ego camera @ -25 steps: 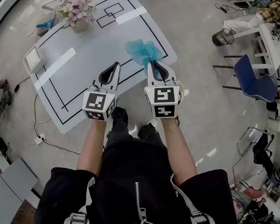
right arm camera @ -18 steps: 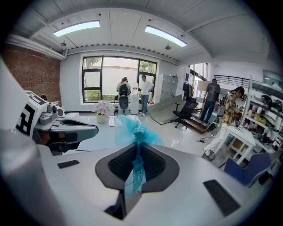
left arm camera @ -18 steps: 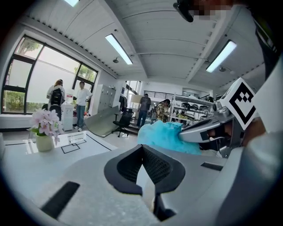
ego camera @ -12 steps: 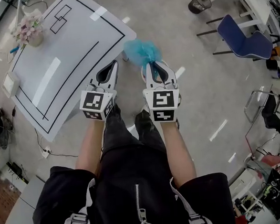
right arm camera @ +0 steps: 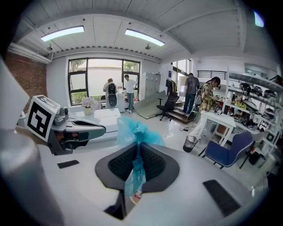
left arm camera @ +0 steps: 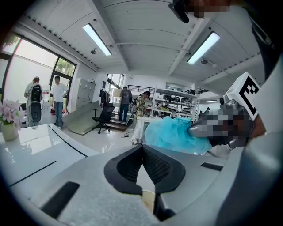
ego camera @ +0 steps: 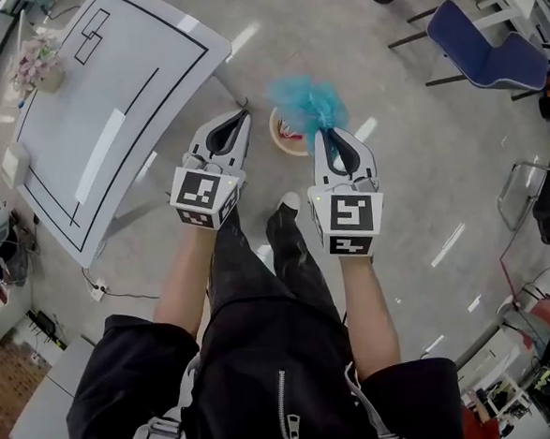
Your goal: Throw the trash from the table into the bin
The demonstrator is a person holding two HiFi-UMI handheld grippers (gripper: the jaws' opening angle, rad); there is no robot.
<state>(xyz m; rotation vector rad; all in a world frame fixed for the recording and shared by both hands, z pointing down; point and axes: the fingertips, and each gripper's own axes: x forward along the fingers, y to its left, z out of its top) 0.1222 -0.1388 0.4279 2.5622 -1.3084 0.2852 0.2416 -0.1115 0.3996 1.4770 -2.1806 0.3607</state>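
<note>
Thin crinkled plastic film makes the blue trash (ego camera: 306, 104); the white table (ego camera: 132, 55) and floor (ego camera: 393, 159) look smooth, glossy.

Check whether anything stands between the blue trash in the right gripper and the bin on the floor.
Nothing visible does. The blue trash, clamped in the right gripper, sits over the edge of the open bin; the left gripper is off to the side.

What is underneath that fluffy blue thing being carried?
A small round bin stands on the floor beneath the blue bag, which the right gripper grips. The bag covers part of the bin, so its contents are unclear.
</note>
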